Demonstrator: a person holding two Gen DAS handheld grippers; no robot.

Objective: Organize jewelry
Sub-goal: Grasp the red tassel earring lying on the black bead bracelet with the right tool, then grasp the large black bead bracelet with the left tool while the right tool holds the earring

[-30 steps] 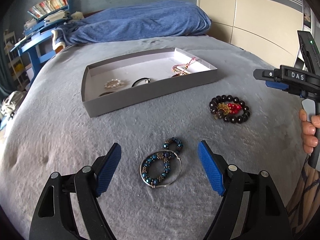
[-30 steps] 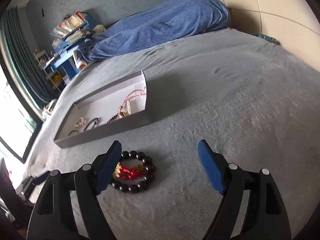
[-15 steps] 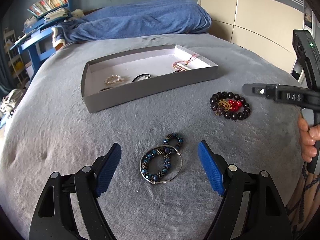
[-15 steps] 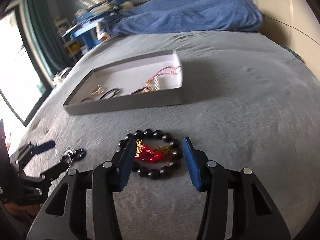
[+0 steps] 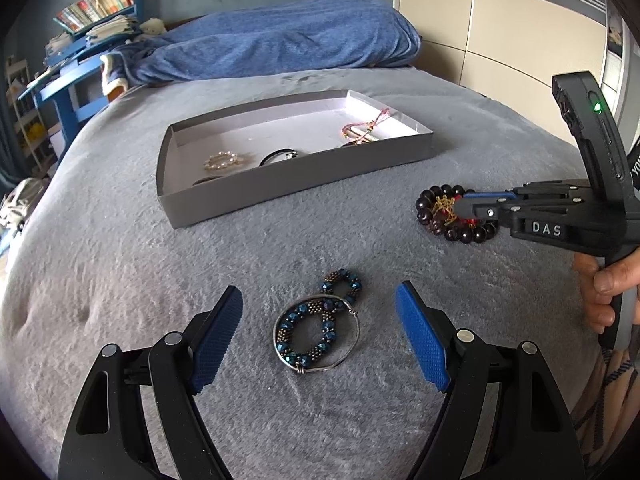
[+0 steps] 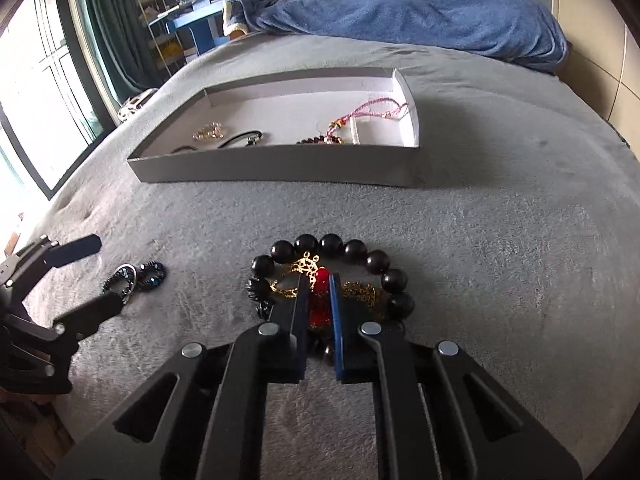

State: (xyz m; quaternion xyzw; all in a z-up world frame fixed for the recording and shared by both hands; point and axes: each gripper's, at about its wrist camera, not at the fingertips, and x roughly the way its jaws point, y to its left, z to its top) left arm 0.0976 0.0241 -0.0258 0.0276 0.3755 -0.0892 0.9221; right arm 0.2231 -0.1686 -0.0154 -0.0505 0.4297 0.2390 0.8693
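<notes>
The right claw (image 6: 319,300) is pinching the red charm inside the black bead bracelet (image 6: 332,276) on the bed. The left claw (image 5: 319,330) is hanging spread around the blue beaded earring (image 5: 318,326). Next move: lifting the bracelet forward into the grey tray (image 6: 280,168) ahead.

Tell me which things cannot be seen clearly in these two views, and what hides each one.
- Left wrist view: the right claw covers the middle of the black bead bracelet.
- Right wrist view: the claw's fingers hide the bracelet's near beads, so the grip cannot be judged.
- Both views: the tray's front wall cuts off the dark items behind it.
- Right wrist view: the blue beaded hoops are too small for detail.
</notes>
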